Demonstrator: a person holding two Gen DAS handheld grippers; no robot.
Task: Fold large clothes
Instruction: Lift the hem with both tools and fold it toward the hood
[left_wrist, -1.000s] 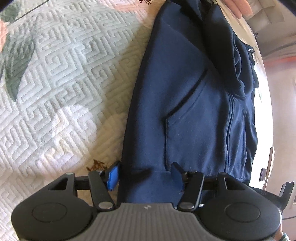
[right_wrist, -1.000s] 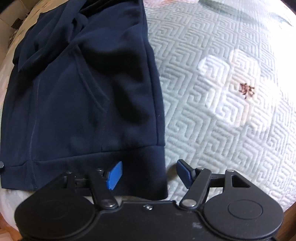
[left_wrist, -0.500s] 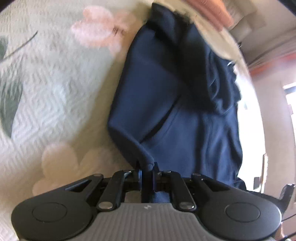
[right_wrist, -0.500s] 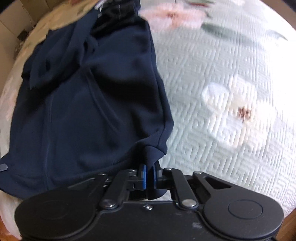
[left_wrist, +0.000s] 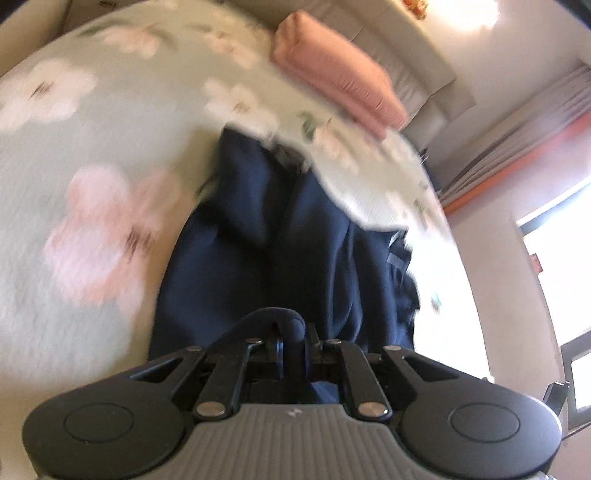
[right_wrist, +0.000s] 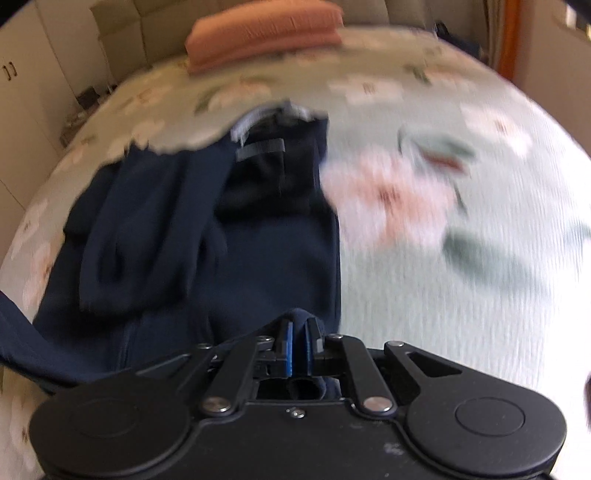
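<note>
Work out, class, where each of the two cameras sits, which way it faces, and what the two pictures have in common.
Left wrist: sits on the left gripper, looking forward along its fingers up the bed; its jaws are shut on the navy hoodie.
Right wrist: sits on the right gripper, facing the same way; jaws shut on the hoodie hem.
Shared: the hoodie, the floral bed, and the pink pillow at the far end.

Your navy hoodie (left_wrist: 280, 258) lies lengthwise on the bed, sleeves folded inward, hem bunched and raised.
</note>
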